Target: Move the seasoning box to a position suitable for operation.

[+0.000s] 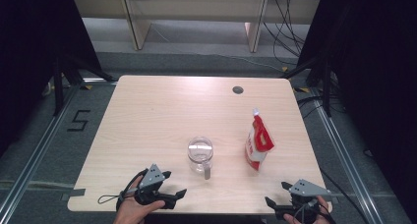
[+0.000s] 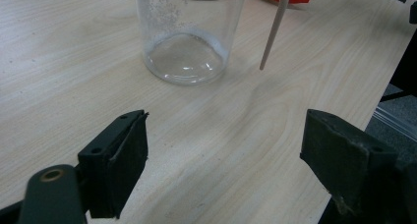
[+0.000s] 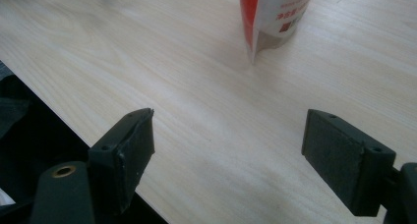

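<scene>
From the high view, a light wooden table (image 1: 147, 116) fills the middle of the frame. A clear glass jug (image 1: 200, 153) stands a little below the middle. It is round and see-through, with a pale handle that points toward the bottom of the frame. To its right, apart from it, stands a red and white bag (image 1: 258, 141). The bag is upright, and its top is pinched into a white tip. The left gripper (image 1: 175, 184) sits at the lower left, held by a hand (image 1: 137, 209), with its jaws wide apart and nothing between them. The right gripper (image 1: 275, 194) sits at the lower right edge of the table, jaws apart too, holding nothing.

In the left gripper view, the jug (image 2: 189, 35) is at the top middle. Its glass looks a bit cloudy with tiny white specks, and its bottom is a thick clear ring. The thin handle hangs down on its right side. The two black jaws stand far apart at the bottom, with bare table between them.

In the right gripper view, the bag (image 3: 273, 17) is at the top, right of the middle, standing on the table. It is red on the left and white with small red writing. The black jaws are far apart at the bottom, close to the table edge.
</scene>
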The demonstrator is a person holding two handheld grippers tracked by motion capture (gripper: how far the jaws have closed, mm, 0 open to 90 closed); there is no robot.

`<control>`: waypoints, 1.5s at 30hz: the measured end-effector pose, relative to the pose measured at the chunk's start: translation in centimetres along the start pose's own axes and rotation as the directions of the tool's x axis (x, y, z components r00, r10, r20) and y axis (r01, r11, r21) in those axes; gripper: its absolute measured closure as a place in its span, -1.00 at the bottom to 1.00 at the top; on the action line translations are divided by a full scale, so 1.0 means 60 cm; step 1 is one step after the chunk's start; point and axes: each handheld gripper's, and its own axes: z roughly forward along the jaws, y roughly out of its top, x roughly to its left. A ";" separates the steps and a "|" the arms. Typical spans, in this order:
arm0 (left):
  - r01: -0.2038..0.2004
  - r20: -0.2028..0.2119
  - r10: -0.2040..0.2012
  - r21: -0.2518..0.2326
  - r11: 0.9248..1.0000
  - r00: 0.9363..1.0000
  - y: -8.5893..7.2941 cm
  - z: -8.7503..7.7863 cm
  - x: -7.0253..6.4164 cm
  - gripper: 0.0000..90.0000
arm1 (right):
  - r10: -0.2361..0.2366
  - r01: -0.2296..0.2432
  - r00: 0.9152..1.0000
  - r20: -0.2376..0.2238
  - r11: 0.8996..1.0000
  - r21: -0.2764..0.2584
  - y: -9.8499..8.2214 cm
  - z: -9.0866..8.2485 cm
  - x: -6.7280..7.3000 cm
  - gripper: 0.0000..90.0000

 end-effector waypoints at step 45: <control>-0.107 0.127 0.125 -0.135 0.985 0.984 0.155 0.072 -0.047 0.99 | 0.037 -0.037 0.999 -0.040 0.999 -0.002 0.001 0.004 0.005 -0.47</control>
